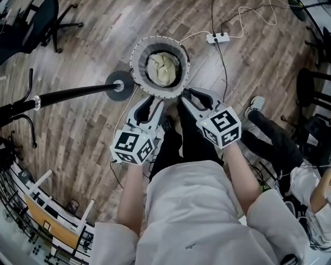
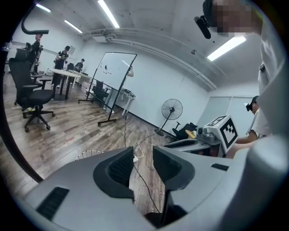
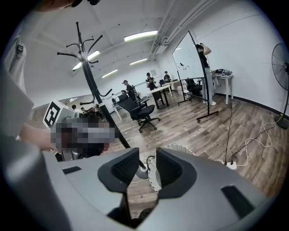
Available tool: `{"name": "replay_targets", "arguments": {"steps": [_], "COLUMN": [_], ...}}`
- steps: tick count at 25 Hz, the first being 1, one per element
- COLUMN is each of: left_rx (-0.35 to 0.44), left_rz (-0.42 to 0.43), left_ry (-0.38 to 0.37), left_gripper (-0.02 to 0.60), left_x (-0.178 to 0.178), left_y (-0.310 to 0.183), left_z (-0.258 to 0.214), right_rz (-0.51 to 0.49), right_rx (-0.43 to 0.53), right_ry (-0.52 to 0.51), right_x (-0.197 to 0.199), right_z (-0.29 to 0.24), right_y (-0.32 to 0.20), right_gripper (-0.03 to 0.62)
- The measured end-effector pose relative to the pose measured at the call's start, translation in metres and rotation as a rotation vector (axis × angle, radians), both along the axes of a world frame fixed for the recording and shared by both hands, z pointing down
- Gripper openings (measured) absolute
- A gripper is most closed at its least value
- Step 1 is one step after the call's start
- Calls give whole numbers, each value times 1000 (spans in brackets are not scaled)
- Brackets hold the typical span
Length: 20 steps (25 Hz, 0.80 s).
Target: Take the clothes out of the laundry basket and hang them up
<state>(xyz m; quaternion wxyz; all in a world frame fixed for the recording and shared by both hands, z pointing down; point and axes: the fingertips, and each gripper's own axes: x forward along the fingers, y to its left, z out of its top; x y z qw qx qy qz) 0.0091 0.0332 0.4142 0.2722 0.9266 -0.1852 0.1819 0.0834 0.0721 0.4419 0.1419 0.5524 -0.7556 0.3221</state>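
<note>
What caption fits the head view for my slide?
Left tongs and right tongs open near laundry basket holding cream garment.

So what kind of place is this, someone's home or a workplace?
Probably an open-plan office or lab rather than a home: swivel office chairs, a rolling whiteboard, and desks where people work under strip ceiling lights.

You wear a pale, off-white short-sleeved shirt (image 1: 191,207) and black trousers (image 1: 178,145). Your left gripper (image 1: 151,101) and right gripper (image 1: 189,94) share 1 build: smooth grey moulded shells tapering to 2 jaws, each lined with black ribbed pads (image 2: 120,168). Each gripper carries a white cube (image 1: 133,147) printed with black square markers, and dark rectangular slots are sunk into the grey shoulders.
</note>
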Motion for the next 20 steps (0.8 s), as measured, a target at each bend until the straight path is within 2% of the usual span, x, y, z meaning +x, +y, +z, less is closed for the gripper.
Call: {"name": "replay_targets", "arguments": {"steps": [8, 15, 20], "left_rx": [-36, -69, -125], "left_rz": [-72, -134, -190], "left_ry": [-44, -72, -59], "left_gripper": [130, 130, 130], "left_x": [38, 51, 53], "left_y": [-40, -69, -85], "left_z": [37, 69, 98], "right_rz": [-87, -155, -186], "right_rx": [-4, -26, -42], "right_ry": [-13, -29, -65], "right_x": [33, 47, 48], "right_z": [31, 65, 92], "right_y": [-51, -82, -97], "right_gripper": [112, 114, 114]}}
